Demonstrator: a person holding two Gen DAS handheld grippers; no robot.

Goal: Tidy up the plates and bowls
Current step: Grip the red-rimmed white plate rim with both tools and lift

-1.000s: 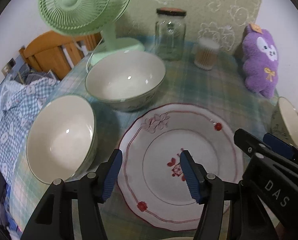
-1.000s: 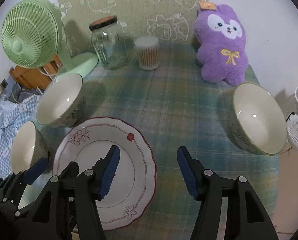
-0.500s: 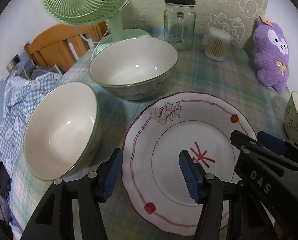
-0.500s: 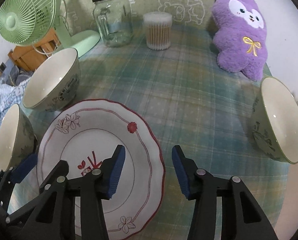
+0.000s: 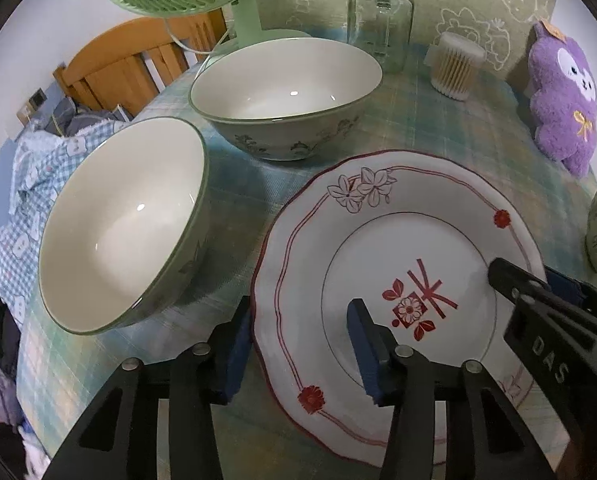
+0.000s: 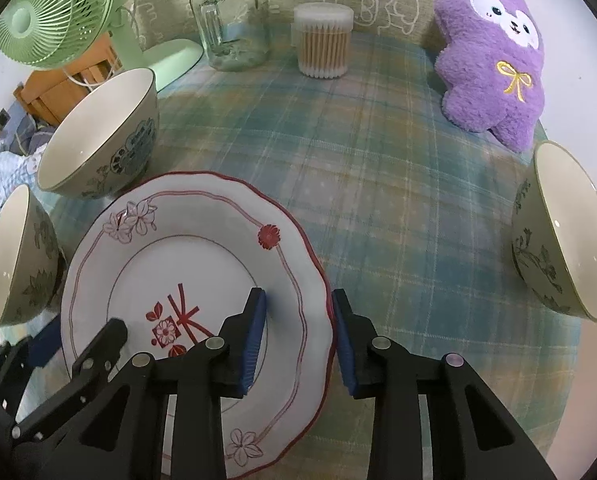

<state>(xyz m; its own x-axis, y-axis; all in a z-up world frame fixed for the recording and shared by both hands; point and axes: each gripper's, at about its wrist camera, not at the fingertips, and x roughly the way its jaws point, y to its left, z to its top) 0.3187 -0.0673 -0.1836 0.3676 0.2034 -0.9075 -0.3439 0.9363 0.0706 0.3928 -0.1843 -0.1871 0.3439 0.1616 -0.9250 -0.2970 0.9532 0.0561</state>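
A white plate with red trim lies on the plaid tablecloth; it also shows in the right wrist view. My left gripper is open and straddles the plate's left rim. My right gripper is open and straddles the plate's right rim. Two cream bowls stand left of the plate: a near one and a far one. A third bowl stands at the right.
A green fan, a glass jar, a cotton swab tub and a purple plush toy line the back of the table. A wooden chair and checked cloth lie off the left edge.
Both grippers moved down and forward onto the plate. Each now has one finger over the plate and one outside its rim. The right jaws have narrowed somewhat.
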